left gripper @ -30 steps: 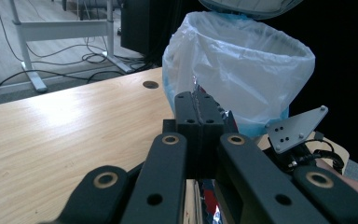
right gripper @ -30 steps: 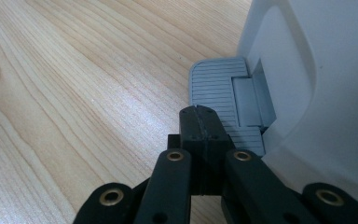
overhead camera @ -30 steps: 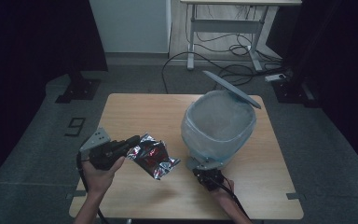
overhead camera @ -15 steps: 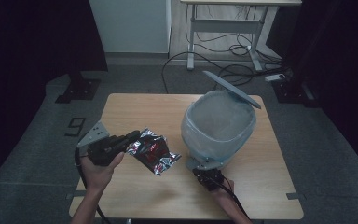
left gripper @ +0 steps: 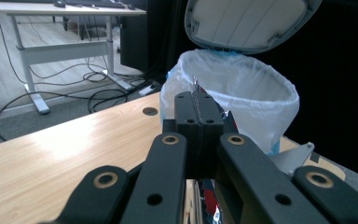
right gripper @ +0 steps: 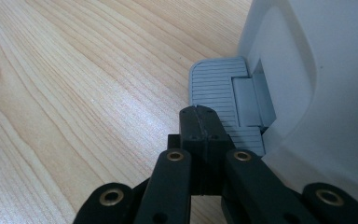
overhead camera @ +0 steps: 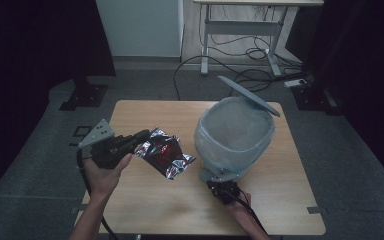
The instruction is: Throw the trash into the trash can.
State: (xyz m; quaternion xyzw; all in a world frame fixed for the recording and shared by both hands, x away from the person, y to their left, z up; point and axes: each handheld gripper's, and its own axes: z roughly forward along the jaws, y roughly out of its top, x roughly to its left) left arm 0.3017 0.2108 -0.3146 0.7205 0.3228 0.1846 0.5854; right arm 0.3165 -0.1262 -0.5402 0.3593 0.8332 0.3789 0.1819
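Right gripper view: shut right tongs point(right gripper: 199, 108) over the bin's grey pedal point(right gripper: 219, 88).

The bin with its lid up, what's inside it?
A pale plastic liner fills the bin, folded over its rim. Under the raised lid, its upper walls look bare; the bottom is hidden by the rim. The foil packet is outside, clamped in the left gripper.

The high view looks forward and down over the whole worktop point(overhead camera: 145, 210) from well above, while each gripper view rides low and close along its own jaws, all three sharing the lined bin point(overhead camera: 235, 135) point(left gripper: 235, 88) point(right gripper: 317, 84).
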